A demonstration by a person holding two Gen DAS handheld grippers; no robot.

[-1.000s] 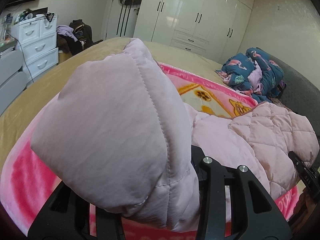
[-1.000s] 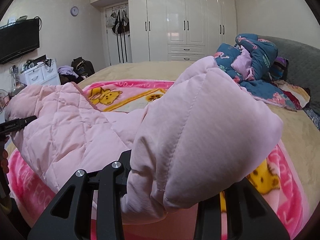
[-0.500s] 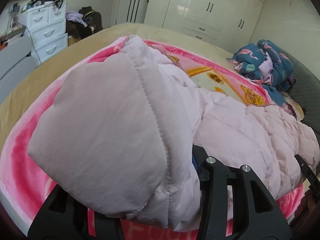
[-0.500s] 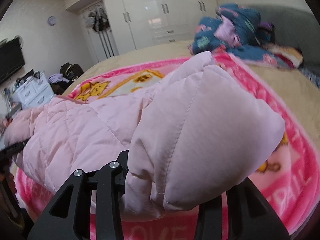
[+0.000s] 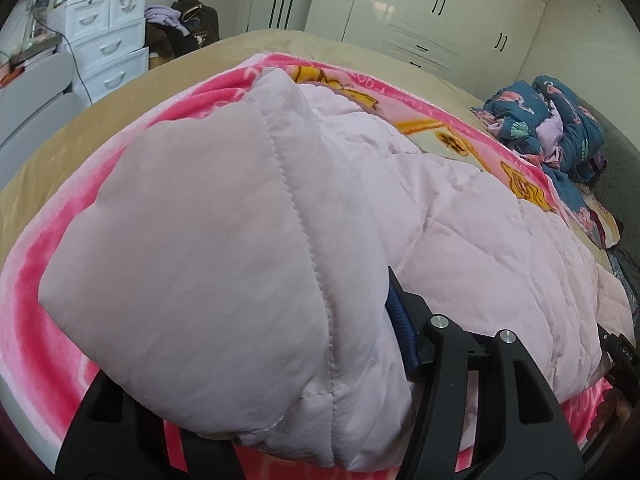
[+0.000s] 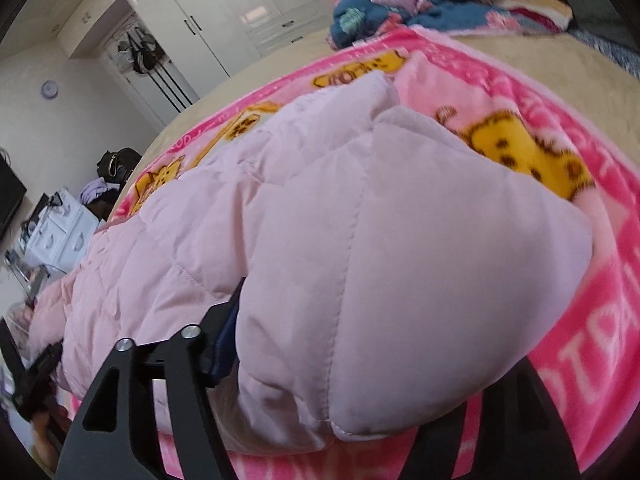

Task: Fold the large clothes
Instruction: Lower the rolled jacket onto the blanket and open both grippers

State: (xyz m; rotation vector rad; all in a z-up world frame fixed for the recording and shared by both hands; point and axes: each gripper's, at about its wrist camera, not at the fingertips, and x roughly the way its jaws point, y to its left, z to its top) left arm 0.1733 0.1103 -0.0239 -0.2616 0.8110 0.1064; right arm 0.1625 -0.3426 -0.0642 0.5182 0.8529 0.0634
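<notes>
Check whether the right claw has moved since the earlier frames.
Yes. The right claw has tilted and dropped: the white wardrobe has slid up to the frame's top and now slants. Its jaws have just been opening, with the pink jacket between them.

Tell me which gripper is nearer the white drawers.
Left. The left gripper is at the jacket's end on the drawers' side; the right gripper is at the far end. Both jaws have just been opening, jacket between them.

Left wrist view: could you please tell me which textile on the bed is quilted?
The pale pink jacket nearest the camera, with stitched puffy panels; the bright pink cartoon blanket beneath it and the blue flamingo-print bundle beyond show none.
</notes>
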